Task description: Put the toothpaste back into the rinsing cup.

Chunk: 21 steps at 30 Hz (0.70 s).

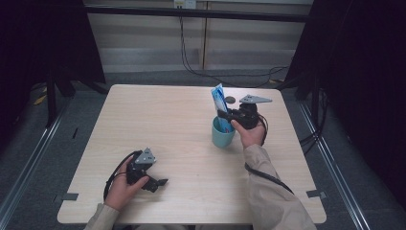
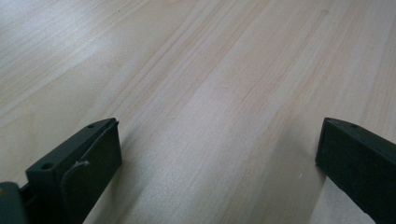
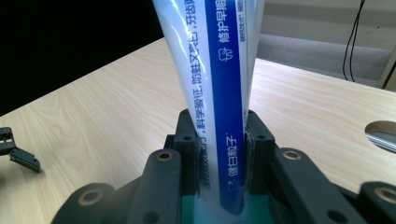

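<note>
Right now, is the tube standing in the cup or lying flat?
Standing: the tube rises from the cup, with the right gripper clamped on it.

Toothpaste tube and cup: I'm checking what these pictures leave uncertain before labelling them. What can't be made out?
- Toothpaste tube: top cut off by the upper edge of the right gripper view; lower end hidden by the right hand-held gripper clamped on it.
- Cup interior: high view, hidden by the tube and gripper.
- Small round thing behind the cup: too small to identify.
- Left hand-held gripper: open; jaw bases cut off by the bottom edge.
</note>
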Each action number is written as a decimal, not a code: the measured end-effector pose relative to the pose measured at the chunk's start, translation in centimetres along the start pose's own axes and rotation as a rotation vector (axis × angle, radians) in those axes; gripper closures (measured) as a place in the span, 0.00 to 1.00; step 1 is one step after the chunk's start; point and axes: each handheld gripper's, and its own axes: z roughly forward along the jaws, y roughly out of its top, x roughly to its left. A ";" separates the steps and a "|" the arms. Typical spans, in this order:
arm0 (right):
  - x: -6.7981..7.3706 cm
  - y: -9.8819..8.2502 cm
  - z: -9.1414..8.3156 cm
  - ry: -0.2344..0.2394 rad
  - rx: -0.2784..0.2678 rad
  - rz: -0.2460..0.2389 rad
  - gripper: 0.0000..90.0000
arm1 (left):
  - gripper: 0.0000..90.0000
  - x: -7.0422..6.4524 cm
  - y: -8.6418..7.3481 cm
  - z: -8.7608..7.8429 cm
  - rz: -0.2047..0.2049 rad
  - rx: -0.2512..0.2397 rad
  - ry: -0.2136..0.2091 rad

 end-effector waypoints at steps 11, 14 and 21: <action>-0.1 -0.3 -0.2 -0.014 0.031 -0.006 0.79 | 0.00 0.0 0.0 0.0 0.000 0.000 0.000; -0.2 -0.4 -0.4 -0.017 0.031 -0.003 0.78 | 0.00 0.0 0.0 0.0 0.000 0.000 0.000; -0.1 -0.3 -0.3 -0.015 0.038 -0.001 0.78 | 0.00 0.0 0.0 0.0 0.000 0.000 0.000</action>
